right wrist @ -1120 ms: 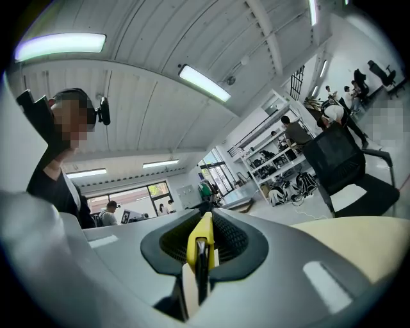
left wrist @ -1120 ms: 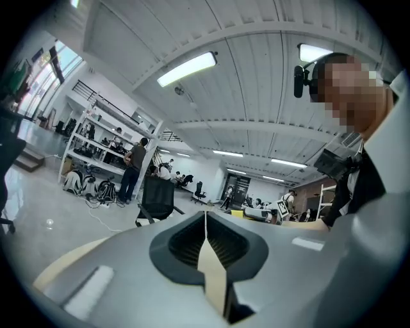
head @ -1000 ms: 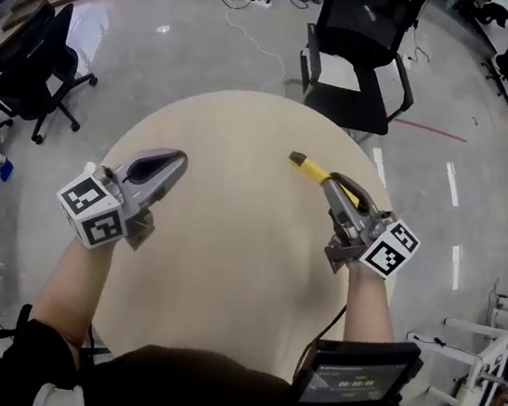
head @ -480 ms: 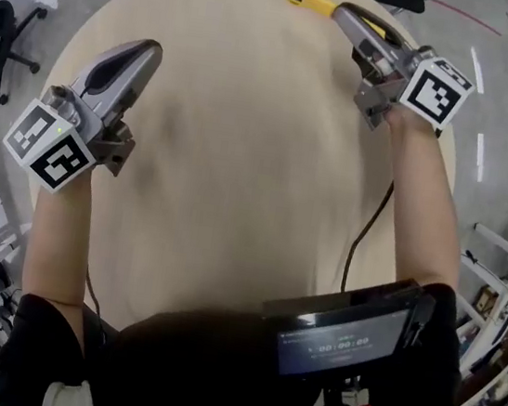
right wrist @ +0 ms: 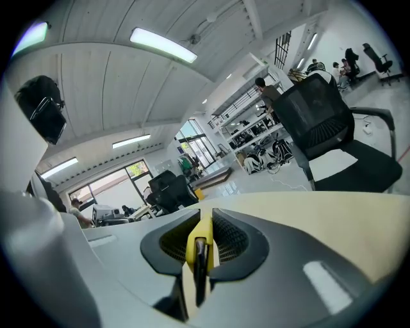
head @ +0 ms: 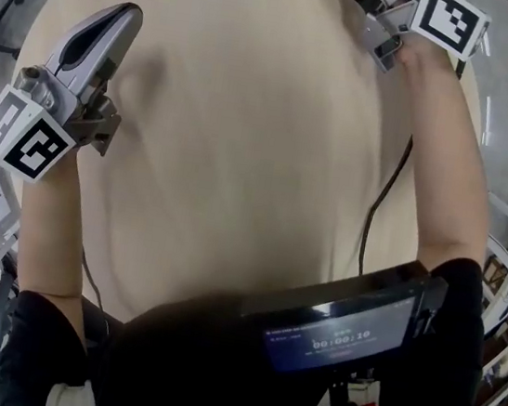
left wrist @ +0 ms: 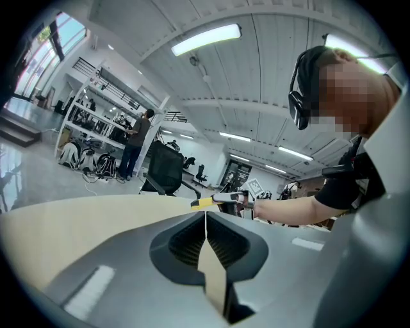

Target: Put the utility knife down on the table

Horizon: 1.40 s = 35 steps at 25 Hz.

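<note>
The yellow utility knife (right wrist: 198,246) sits clamped between the jaws of my right gripper (right wrist: 204,216), pointing out over the round beige table (right wrist: 333,214). In the head view only the right gripper's marker cube (head: 449,18) and rear body show at the top edge; its tips and the knife are cut off there. In the left gripper view the knife (left wrist: 204,203) shows as a yellow tip, low over the far side of the table. My left gripper (head: 121,12) hovers at the table's left side, shut with nothing between its jaws (left wrist: 205,214).
A black office chair (right wrist: 327,122) stands beyond the table's far edge. A cable (head: 381,197) runs from the right gripper along the arm to a screen device (head: 339,331) at the person's chest. A person (left wrist: 136,144) stands by shelves far behind.
The right gripper with the knife has slid up to the frame's top edge, so the knife is out of the head view. The left gripper has shifted up and left. Both sit lower over the table.
</note>
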Tool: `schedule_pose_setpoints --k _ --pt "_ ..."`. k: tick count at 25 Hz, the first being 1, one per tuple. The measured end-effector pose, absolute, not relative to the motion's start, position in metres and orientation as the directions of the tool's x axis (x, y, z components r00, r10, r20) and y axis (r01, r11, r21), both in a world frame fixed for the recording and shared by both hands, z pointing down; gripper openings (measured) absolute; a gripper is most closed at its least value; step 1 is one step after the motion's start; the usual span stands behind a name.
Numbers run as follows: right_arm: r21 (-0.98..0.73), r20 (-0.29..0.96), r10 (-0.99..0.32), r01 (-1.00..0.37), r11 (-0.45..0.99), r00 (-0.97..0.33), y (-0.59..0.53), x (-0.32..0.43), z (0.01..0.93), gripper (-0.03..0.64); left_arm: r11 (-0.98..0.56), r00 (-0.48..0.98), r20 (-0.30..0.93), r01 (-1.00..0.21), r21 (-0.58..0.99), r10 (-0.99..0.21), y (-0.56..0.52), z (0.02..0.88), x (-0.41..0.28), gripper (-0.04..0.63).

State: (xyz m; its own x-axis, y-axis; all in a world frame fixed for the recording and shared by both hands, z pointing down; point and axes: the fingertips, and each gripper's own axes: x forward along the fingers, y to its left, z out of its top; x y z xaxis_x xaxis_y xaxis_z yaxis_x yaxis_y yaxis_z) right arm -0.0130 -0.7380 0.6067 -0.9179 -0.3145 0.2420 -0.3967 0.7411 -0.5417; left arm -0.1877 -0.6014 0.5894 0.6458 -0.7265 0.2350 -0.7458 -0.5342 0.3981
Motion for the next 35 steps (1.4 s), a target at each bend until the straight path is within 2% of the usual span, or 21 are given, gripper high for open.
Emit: schedule_pose_setpoints --k 7,8,9,10,11,12,14,18,27,31,35 --pt "-0.427 0.353 -0.312 -0.449 0.785 -0.882 -0.735 -0.015 0.612 0.077 -0.544 0.653 0.227 -0.739 0.397 -0.723 -0.601 0.582 -0.182 0.005" --pt "-0.405 0.368 -0.314 -0.455 0.793 -0.875 -0.735 -0.015 0.612 0.110 -0.545 0.654 0.225 -0.738 0.397 -0.722 -0.601 0.581 -0.182 0.005" --pt "-0.379 0.382 -0.317 -0.460 0.803 -0.868 -0.735 -0.015 0.612 0.197 -0.547 0.655 0.223 -0.737 0.396 -0.722 -0.601 0.579 -0.181 0.005" --pt "-0.350 0.394 -0.322 -0.464 0.814 -0.861 -0.736 -0.015 0.611 0.317 -0.548 0.656 0.221 -0.737 0.396 -0.722 -0.601 0.577 -0.180 0.005" --pt "-0.317 0.403 -0.330 -0.468 0.825 -0.854 -0.736 -0.014 0.609 0.383 -0.549 0.656 0.218 -0.736 0.396 -0.722 -0.602 0.576 -0.179 0.006" --pt "-0.283 0.410 -0.342 -0.475 0.834 -0.845 -0.737 -0.014 0.606 0.431 -0.550 0.656 0.216 -0.736 0.396 -0.723 -0.602 0.574 -0.179 0.005" --pt "-0.229 0.411 -0.376 -0.493 0.839 -0.830 -0.739 -0.012 0.601 0.484 -0.550 0.657 0.214 -0.735 0.396 -0.723 -0.602 0.574 -0.179 0.005" --pt "-0.217 0.376 -0.431 -0.530 0.820 -0.820 -0.747 -0.003 0.595 0.492 -0.551 0.658 0.211 -0.733 0.398 -0.723 -0.601 0.576 -0.180 0.005" --pt "-0.254 0.360 -0.467 -0.567 0.784 -0.807 -0.740 0.017 0.591 0.486 -0.553 0.654 0.184 -0.732 0.397 -0.734 -0.604 0.567 -0.182 0.006" --pt "-0.271 0.331 -0.487 -0.576 0.771 -0.808 -0.732 0.046 0.557 0.460 -0.567 0.650 0.164 -0.739 0.363 -0.742 -0.606 0.531 -0.167 0.005" --pt "-0.280 0.301 -0.506 -0.582 0.763 -0.808 -0.706 0.075 0.505 0.403 -0.579 0.642 0.136 -0.749 0.322 -0.755 -0.591 0.476 -0.155 0.005"
